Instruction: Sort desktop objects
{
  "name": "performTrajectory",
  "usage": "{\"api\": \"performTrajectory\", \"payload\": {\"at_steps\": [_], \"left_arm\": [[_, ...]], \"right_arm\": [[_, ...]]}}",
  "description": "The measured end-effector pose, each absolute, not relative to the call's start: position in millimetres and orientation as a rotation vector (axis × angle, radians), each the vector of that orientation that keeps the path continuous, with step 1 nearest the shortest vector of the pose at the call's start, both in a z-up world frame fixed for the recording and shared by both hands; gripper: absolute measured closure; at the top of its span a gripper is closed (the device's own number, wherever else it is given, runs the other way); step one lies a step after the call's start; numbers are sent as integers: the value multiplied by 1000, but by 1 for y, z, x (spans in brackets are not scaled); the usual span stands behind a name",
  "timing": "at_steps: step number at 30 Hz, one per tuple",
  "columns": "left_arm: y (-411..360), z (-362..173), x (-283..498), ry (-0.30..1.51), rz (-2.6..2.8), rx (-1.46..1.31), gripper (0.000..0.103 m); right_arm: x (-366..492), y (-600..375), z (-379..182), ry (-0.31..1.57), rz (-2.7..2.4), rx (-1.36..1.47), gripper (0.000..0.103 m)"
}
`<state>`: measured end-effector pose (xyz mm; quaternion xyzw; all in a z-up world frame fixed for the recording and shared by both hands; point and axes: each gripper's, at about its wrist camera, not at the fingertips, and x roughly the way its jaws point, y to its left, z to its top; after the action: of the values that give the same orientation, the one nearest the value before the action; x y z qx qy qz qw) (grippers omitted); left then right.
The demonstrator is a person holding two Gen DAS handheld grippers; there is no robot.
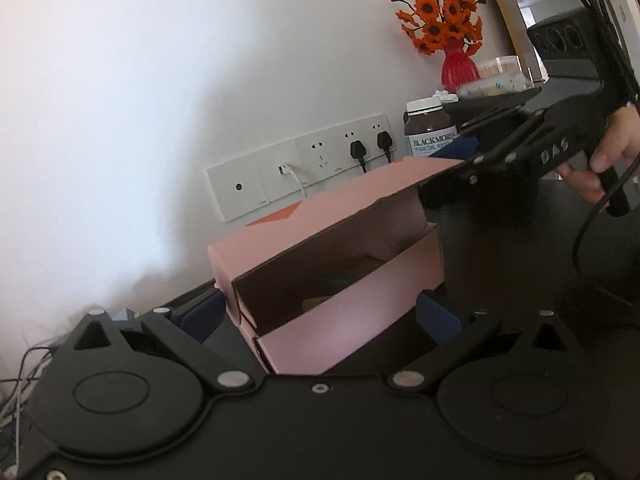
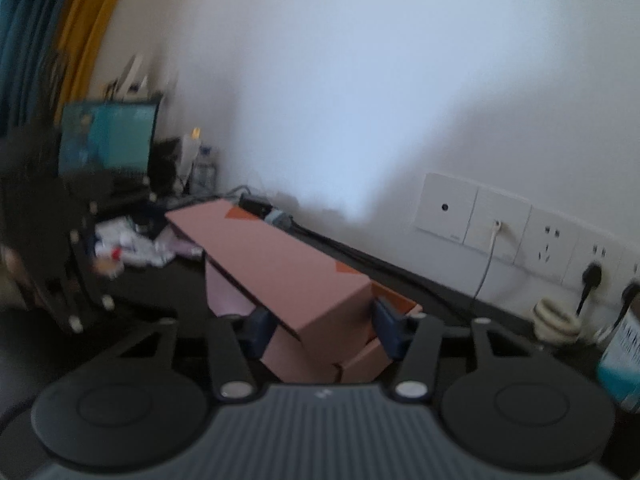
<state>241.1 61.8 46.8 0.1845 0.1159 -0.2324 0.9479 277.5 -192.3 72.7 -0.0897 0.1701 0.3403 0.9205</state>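
Pink cardboard box (image 1: 332,276) braced between left gripper (image 1: 320,312) pads; right gripper (image 2: 320,328) clamps lid (image 2: 280,264) w/ box half-open. Next, probably: lift lid fully, no crushing.

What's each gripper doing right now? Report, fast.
Left gripper: jaws closed on the pink box base.
Right gripper: jaws closed on the box lid, at its end.

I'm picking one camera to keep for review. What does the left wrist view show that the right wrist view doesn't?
Only the left wrist view: orange flowers in a red vase, a Blackmores bottle, the pink box's dim interior.

Only the right wrist view: a lit screen, a white cable coil.

Both: the box, wall sockets, each other's gripper.
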Motion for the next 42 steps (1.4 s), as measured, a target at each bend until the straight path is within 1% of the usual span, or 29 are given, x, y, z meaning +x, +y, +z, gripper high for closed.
{"api": "performTrajectory", "payload": {"at_steps": [6, 13, 16, 19, 23, 26, 29, 34, 36, 37, 38, 39, 41, 42], "left_arm": [[67, 57, 246, 235, -490, 315, 0], [64, 62, 237, 209, -501, 325, 0], [65, 63, 237, 201, -487, 370, 0], [76, 72, 237, 204, -500, 350, 0], [94, 87, 236, 182, -538, 343, 0], [102, 94, 253, 239, -596, 325, 0], [102, 88, 270, 284, -611, 340, 0], [98, 79, 291, 304, -620, 341, 10], [98, 78, 297, 301, -628, 326, 11], [98, 78, 299, 300, -632, 319, 22], [98, 77, 302, 298, -636, 311, 30], [97, 77, 302, 302, -641, 308, 45], [98, 76, 303, 306, -646, 300, 48], [99, 76, 303, 307, -645, 296, 52]], "right_arm": [[287, -200, 81, 413, 719, -62, 53], [295, -209, 93, 484, 740, 61, 53], [298, -214, 95, 497, 740, 102, 53], [299, -223, 96, 495, 738, 155, 53], [302, -228, 93, 491, 728, 152, 53], [305, -228, 89, 501, 732, 151, 53], [308, -228, 85, 506, 737, 153, 53], [308, -229, 81, 505, 750, 153, 53], [309, -229, 80, 510, 753, 144, 53], [309, -229, 80, 510, 752, 142, 53], [310, -229, 79, 510, 751, 142, 53], [311, -229, 79, 509, 751, 143, 53], [311, -231, 78, 502, 757, 143, 53], [311, -231, 78, 498, 759, 138, 53]]}}
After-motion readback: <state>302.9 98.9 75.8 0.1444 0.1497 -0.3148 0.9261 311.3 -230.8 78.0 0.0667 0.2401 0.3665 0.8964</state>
